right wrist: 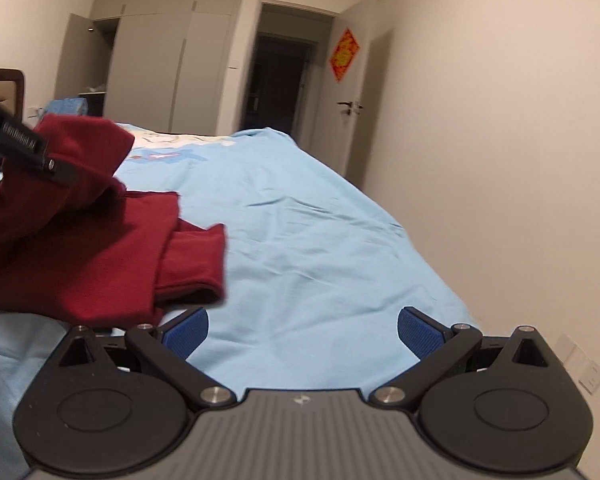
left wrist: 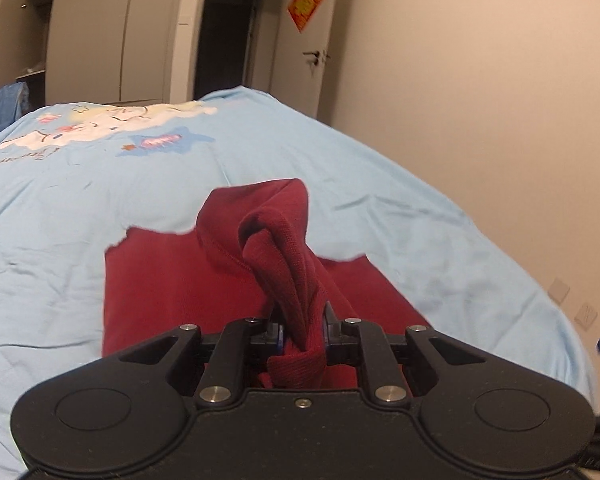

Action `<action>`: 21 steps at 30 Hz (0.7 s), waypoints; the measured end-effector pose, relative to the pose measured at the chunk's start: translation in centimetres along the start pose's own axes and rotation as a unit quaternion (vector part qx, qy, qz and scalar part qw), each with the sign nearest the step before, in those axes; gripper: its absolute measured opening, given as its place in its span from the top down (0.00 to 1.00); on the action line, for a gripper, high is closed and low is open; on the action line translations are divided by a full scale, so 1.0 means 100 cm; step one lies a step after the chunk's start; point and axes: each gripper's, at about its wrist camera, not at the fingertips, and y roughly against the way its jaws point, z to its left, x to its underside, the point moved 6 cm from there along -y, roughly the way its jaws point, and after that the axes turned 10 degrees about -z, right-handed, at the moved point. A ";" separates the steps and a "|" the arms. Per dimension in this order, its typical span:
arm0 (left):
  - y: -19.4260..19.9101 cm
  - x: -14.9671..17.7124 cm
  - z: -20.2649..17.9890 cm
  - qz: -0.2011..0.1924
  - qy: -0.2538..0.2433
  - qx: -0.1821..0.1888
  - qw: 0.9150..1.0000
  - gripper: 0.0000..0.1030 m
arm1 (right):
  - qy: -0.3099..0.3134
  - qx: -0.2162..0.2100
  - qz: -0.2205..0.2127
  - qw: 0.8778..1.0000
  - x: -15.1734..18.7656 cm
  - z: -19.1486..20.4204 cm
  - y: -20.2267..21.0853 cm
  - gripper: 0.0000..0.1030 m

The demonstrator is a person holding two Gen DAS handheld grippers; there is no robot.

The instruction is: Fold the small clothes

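A dark red knitted garment (left wrist: pixel 172 280) lies on the light blue bedsheet (left wrist: pixel 80 200). My left gripper (left wrist: pixel 303 320) is shut on a bunched fold of it, and the cloth rises in a twisted peak ahead of the jaws. In the right wrist view the same red garment (right wrist: pixel 80 248) lies at the left, one sleeve (right wrist: pixel 196 260) folded beside the body. The left gripper (right wrist: pixel 60 172) lifts a raised part there. My right gripper (right wrist: pixel 302 334) hangs open over bare sheet, blue pads (right wrist: pixel 188 330) wide apart, nothing between them.
The bedsheet (right wrist: pixel 300 220) carries a cartoon print (left wrist: pixel 112 128) at the far end. A wall runs along the bed's right side with sockets (left wrist: pixel 560 290) low down. Wardrobes (right wrist: pixel 152 72), a dark doorway (right wrist: pixel 280 84) and a door with a handle (right wrist: pixel 350 106) stand beyond.
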 end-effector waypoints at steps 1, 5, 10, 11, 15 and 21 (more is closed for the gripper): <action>-0.001 0.004 -0.004 0.005 -0.006 -0.001 1.000 0.84 | -0.003 0.006 0.003 1.000 0.002 -0.006 0.001 0.00; -0.001 0.018 -0.008 0.021 -0.021 -0.009 1.000 0.82 | -0.011 0.023 0.008 1.000 0.008 -0.023 0.006 0.00; 0.002 0.022 -0.004 0.028 -0.020 -0.008 0.999 0.80 | -0.023 0.034 0.013 0.999 0.011 -0.031 0.007 0.00; 0.002 0.022 -0.003 0.029 -0.020 -0.008 0.999 0.80 | -0.024 0.034 0.013 0.999 0.011 -0.031 0.006 0.00; 0.002 0.024 -0.004 0.032 -0.020 -0.009 0.999 0.77 | -0.024 0.029 0.018 0.999 0.010 -0.029 0.006 0.00; 0.005 0.030 -0.010 0.036 -0.016 0.006 0.999 0.70 | -0.028 0.029 0.024 0.999 0.011 -0.030 0.004 0.00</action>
